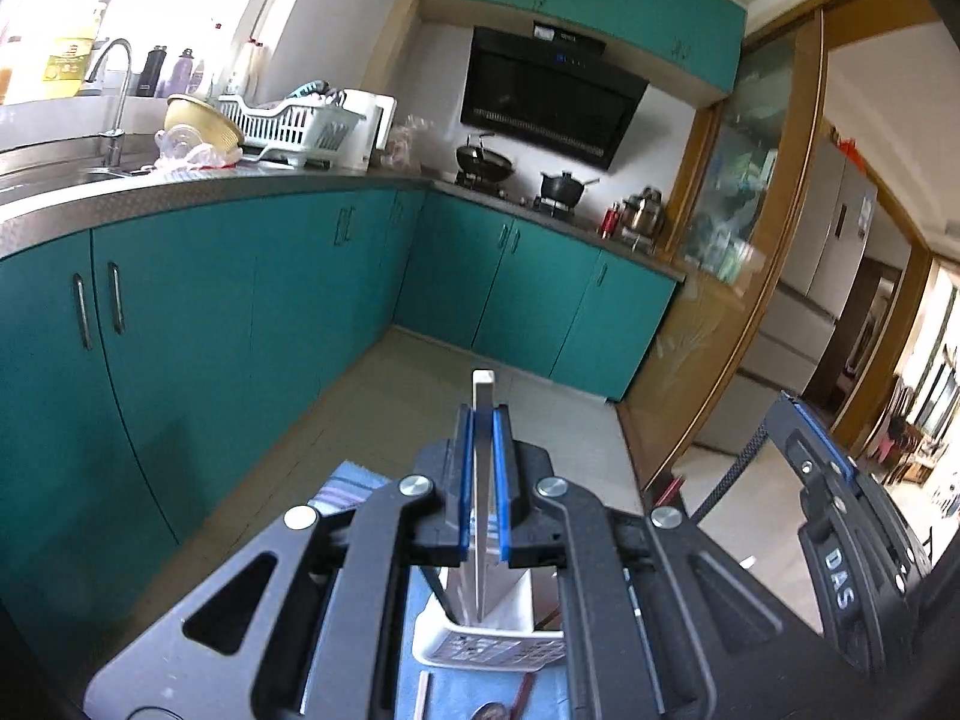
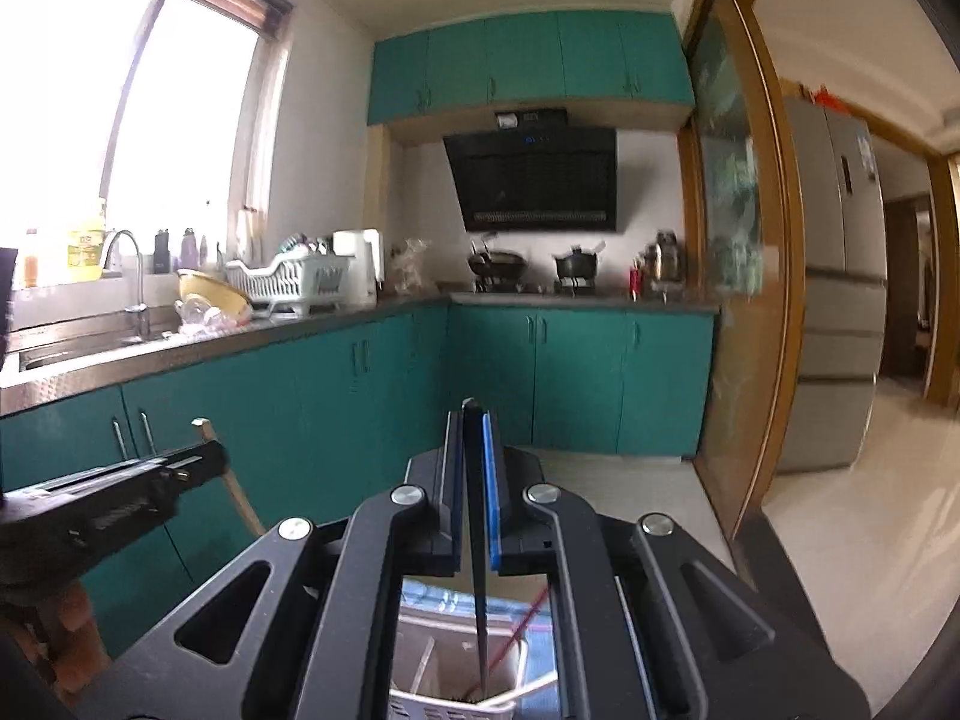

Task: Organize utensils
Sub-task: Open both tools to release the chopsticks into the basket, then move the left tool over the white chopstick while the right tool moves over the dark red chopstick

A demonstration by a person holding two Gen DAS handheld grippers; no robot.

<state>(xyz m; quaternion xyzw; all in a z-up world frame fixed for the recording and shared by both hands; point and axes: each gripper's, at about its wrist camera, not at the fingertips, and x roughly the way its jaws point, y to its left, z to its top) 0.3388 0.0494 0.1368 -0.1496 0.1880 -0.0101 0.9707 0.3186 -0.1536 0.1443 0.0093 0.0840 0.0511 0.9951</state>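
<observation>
Left wrist – pale chopstick (image 1: 483,396) in claw, right wrist – dark one (image 2: 472,450)

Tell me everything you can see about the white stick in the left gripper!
The white stick is flat, pale and square-ended, maybe plastic or light wood. It stands upright, pinched between the blue pads of the left gripper, which is shut on it. Its top pokes out above the fingertips. Its lower end reaches down toward the white basket below. The right wrist view shows it from the side, tilted, sticking out both ways from the gripper.
</observation>
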